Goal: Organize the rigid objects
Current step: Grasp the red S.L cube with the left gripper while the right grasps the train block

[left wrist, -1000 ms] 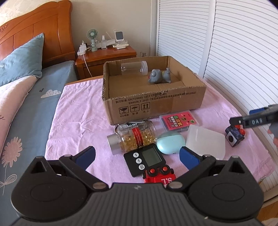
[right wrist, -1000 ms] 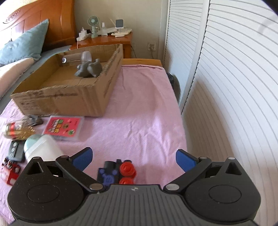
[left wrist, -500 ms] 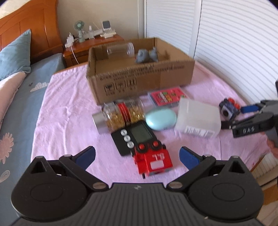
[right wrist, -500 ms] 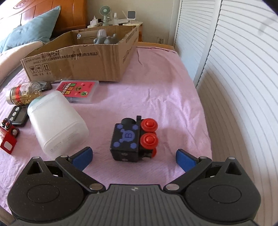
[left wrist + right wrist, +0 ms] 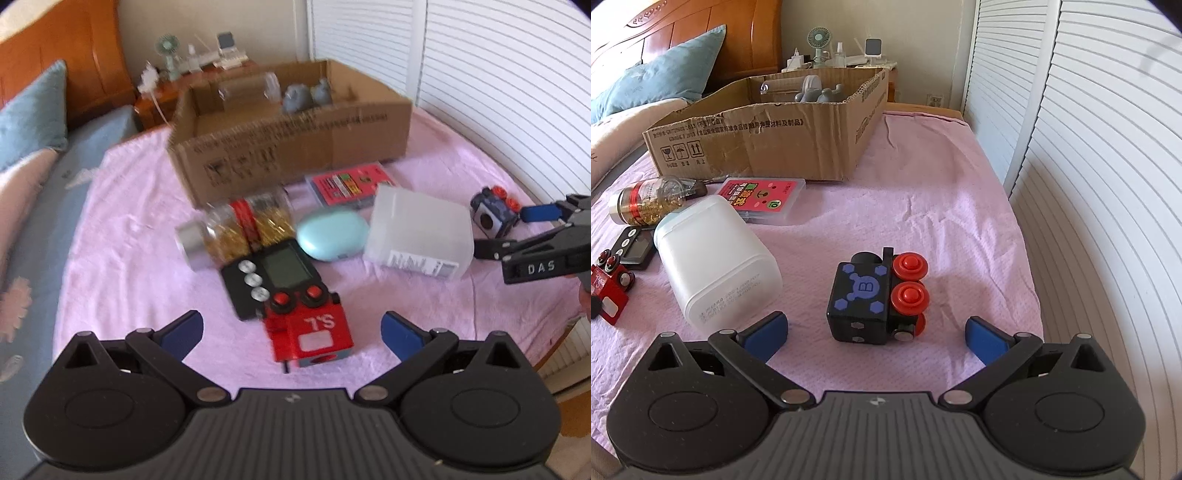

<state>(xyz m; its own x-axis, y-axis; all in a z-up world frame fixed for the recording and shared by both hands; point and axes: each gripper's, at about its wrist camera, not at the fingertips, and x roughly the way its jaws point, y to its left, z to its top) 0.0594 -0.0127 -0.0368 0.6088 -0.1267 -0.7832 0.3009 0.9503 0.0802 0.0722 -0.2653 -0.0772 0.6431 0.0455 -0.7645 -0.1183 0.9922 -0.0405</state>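
Observation:
A red toy train (image 5: 309, 336) lies on the pink cloth just ahead of my open left gripper (image 5: 291, 332), between its fingers but untouched. Behind it lie a black timer (image 5: 273, 273), a bottle of gold capsules (image 5: 236, 230), a mint oval case (image 5: 332, 233), a white translucent container (image 5: 419, 230) and a pink card box (image 5: 349, 182). A black and blue toy train with red wheels (image 5: 877, 297) stands in front of my open right gripper (image 5: 875, 338), which also shows at the right in the left wrist view (image 5: 513, 230). The cardboard box (image 5: 768, 147) holds a clear jar (image 5: 245, 88) and a grey toy (image 5: 304, 98).
White louvred doors (image 5: 1089, 147) run along the right side, close to the bed's edge. A wooden nightstand (image 5: 166, 88) with a small fan and chargers stands behind the box. A blue pillow (image 5: 661, 83) and the headboard are at the far left.
Both grippers have come lower and closer to the cloth. The red train now sits between my left fingers, and the black and blue train has slid nearer my right fingers.

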